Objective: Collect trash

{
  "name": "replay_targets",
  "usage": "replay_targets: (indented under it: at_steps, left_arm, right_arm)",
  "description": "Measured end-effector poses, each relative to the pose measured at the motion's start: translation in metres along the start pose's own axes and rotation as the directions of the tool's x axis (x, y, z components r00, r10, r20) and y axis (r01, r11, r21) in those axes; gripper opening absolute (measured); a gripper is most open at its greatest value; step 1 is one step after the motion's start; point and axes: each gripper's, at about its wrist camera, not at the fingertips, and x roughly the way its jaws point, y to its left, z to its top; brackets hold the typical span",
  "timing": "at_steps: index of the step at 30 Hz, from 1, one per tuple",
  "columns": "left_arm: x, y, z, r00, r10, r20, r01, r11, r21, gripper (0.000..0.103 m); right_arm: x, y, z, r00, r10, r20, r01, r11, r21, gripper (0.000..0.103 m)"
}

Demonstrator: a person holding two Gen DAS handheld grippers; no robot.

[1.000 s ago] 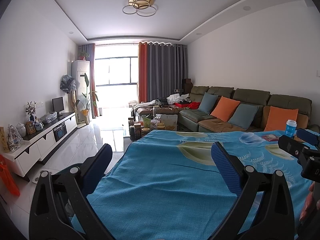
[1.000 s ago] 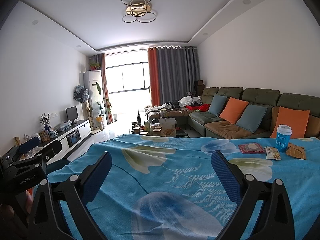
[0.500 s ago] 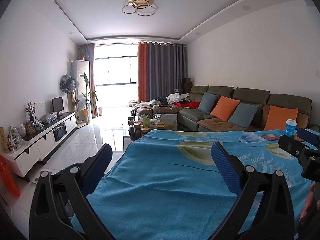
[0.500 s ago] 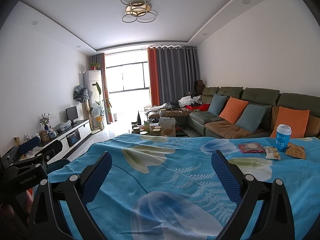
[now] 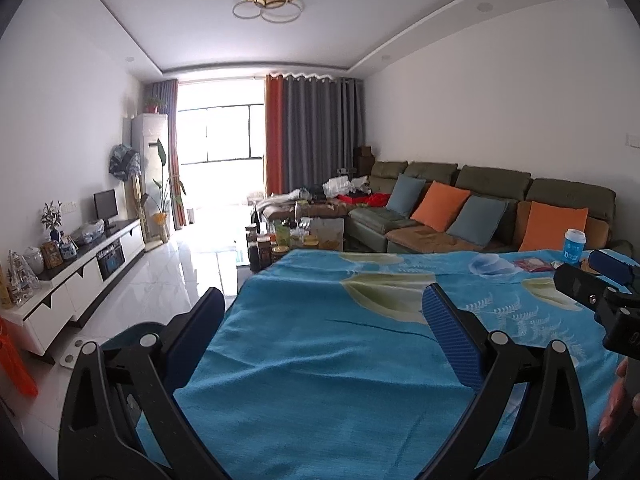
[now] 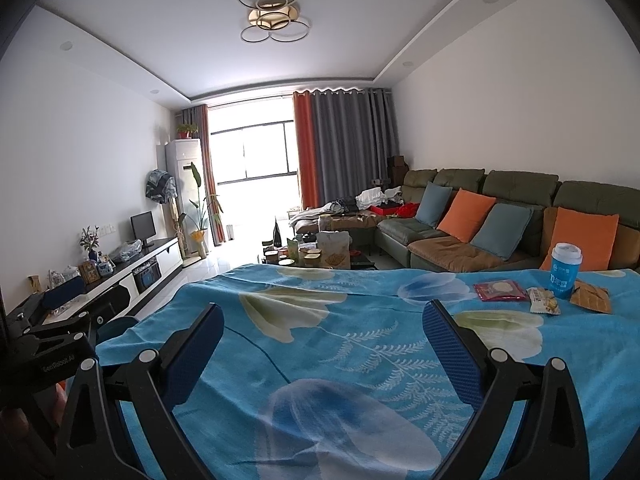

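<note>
A table under a blue flowered cloth fills the foreground. At its far right stand a blue paper cup with a white lid, a red wrapper, a small white snack packet and a brown wrapper. The cup and red wrapper also show in the left wrist view. My right gripper is open and empty above the cloth, well short of the trash. My left gripper is open and empty over the table's left side. The right gripper also shows at the left view's right edge.
A green sofa with orange and blue cushions runs along the right wall. A cluttered coffee table stands beyond the table. A white TV cabinet lines the left wall. White tiled floor lies between them.
Both views sit slightly lower and closer than before; the cup and wrappers hold their places. Both grippers stay open.
</note>
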Motion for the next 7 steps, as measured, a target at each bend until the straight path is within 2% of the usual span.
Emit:
replay_targets:
  at_steps: [4,7]
  left_arm:
    - [0.015,0.002,0.002,0.998,-0.008,-0.066,0.007,1.000,-0.004,0.097]
    - [0.036,0.006,0.007,0.987,-0.073,-0.146,0.069,0.997,-0.037,0.097]
  right_arm:
    - [0.000,-0.006,-0.001,1.000,-0.015,-0.009,0.015,1.000,0.010,0.096]
    - [0.000,-0.017,0.000,0.999,-0.040,-0.034,0.040,0.999,0.017,0.096]
